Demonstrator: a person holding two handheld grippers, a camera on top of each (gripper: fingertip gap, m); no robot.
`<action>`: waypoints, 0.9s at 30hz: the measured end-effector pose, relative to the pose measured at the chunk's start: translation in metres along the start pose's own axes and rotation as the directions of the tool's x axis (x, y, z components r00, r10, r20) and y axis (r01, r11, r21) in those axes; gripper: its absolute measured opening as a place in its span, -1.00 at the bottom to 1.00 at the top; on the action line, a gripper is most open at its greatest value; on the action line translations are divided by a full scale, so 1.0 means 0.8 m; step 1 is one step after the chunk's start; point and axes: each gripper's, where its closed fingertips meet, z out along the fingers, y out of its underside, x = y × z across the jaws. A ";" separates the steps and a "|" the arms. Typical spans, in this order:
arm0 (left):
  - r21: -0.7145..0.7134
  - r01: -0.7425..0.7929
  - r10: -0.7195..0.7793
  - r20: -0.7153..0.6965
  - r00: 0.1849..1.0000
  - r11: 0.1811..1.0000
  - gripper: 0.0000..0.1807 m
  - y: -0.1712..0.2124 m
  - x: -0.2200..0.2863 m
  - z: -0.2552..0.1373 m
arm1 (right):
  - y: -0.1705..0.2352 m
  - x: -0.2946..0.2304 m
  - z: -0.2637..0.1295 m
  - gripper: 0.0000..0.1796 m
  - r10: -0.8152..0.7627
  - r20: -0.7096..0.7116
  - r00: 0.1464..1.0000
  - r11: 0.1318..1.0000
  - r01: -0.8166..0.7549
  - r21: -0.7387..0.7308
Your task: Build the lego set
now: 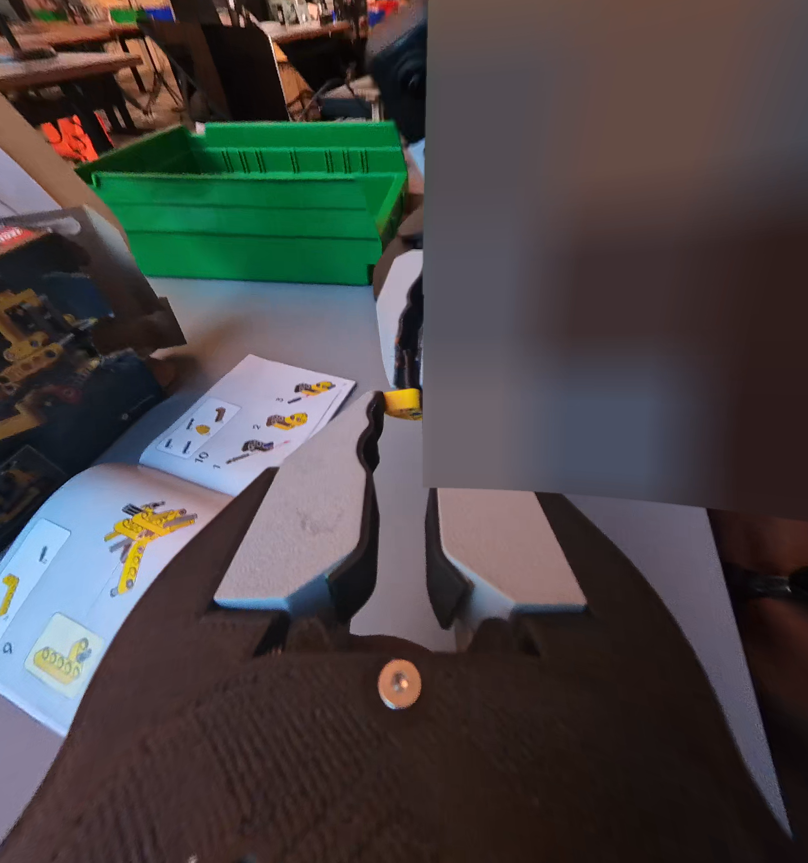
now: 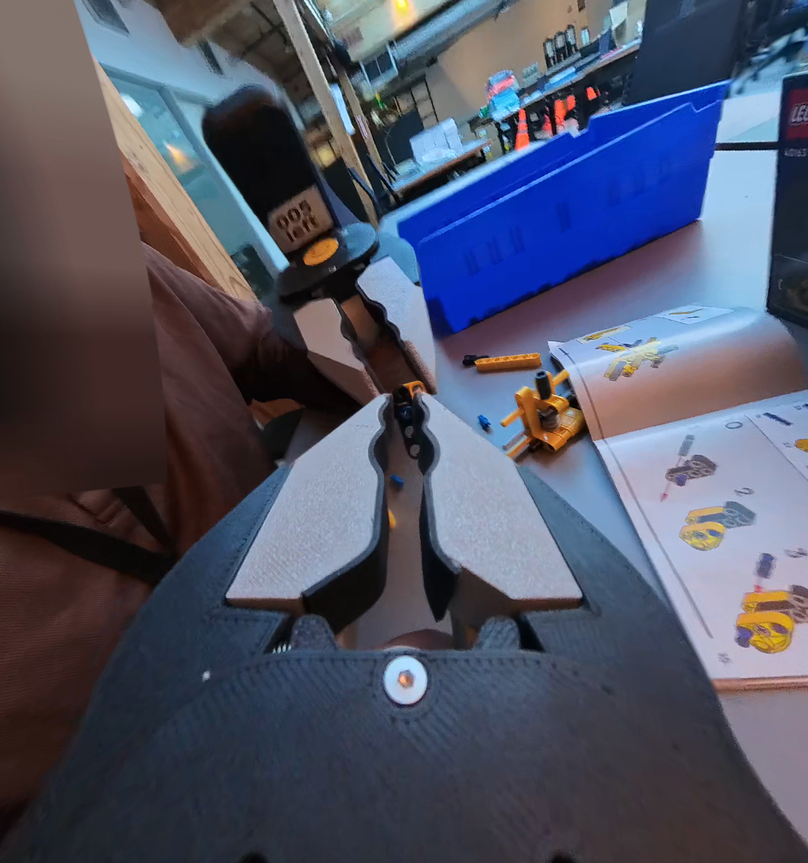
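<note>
Lego piece: your right gripper (image 2: 404, 401) pinches a small black-and-yellow sub-assembly (image 2: 407, 422) at its fingertips, above the table edge.
Left gripper: your left gripper (image 2: 383, 336) hangs just beyond it, jaws spread, holding nothing; its far finger is hidden in its own view.
Handling: light, stiff, smooth plastic, likely to twist or pop loose; take the flat sides of the black beam.
Loose parts: yellow partial build (image 2: 544, 418), yellow beam (image 2: 507, 362), blue pins (image 2: 485, 422).
Surface: grey table (image 2: 673, 275) with open instruction booklet (image 2: 719, 537) and box (image 1: 42, 336).
Room: blue bin (image 2: 556, 224), green bin (image 1: 252, 219), workshop benches behind.
</note>
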 end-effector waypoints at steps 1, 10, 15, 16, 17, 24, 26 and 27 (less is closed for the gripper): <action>-0.019 0.012 -0.012 -0.009 1.000 1.000 -0.85 0.006 0.000 0.002 | 0.005 0.002 0.002 -0.95 -0.047 -0.030 0.998 0.998 0.045 -0.042; -0.015 0.086 -0.087 -0.065 0.994 0.996 -0.85 0.005 0.009 0.005 | 0.005 -0.005 0.003 -0.95 -0.057 0.004 0.998 0.998 0.058 -0.037; -0.004 0.106 -0.106 -0.069 0.992 0.994 -0.85 0.003 0.008 0.006 | 0.006 -0.003 -0.001 -0.93 -0.057 0.013 0.998 0.997 0.057 -0.050; 0.011 0.113 -0.112 -0.067 0.991 0.993 -0.85 -0.001 0.007 0.004 | 0.005 -0.004 -0.003 -0.92 -0.063 0.016 0.998 0.997 0.064 -0.045; 0.015 0.115 -0.114 -0.068 0.991 0.993 -0.85 -0.003 0.007 0.003 | 0.004 -0.006 -0.003 -0.95 -0.074 0.021 0.997 0.996 0.074 -0.040; 0.007 0.118 -0.118 -0.043 0.992 0.993 -0.85 -0.001 0.004 0.003 | 0.001 -0.004 0.000 -0.95 -0.105 -0.009 0.994 0.994 0.104 -0.023; 0.002 0.114 -0.114 -0.032 0.993 0.993 -0.85 0.000 0.003 0.004 | 0.001 -0.002 0.000 -0.95 -0.110 -0.025 0.994 0.994 0.109 -0.019; 0.001 0.112 -0.112 -0.029 0.993 0.994 -0.85 0.000 0.002 0.004 | 0.001 -0.002 0.000 -0.95 -0.106 -0.025 0.994 0.994 0.106 -0.018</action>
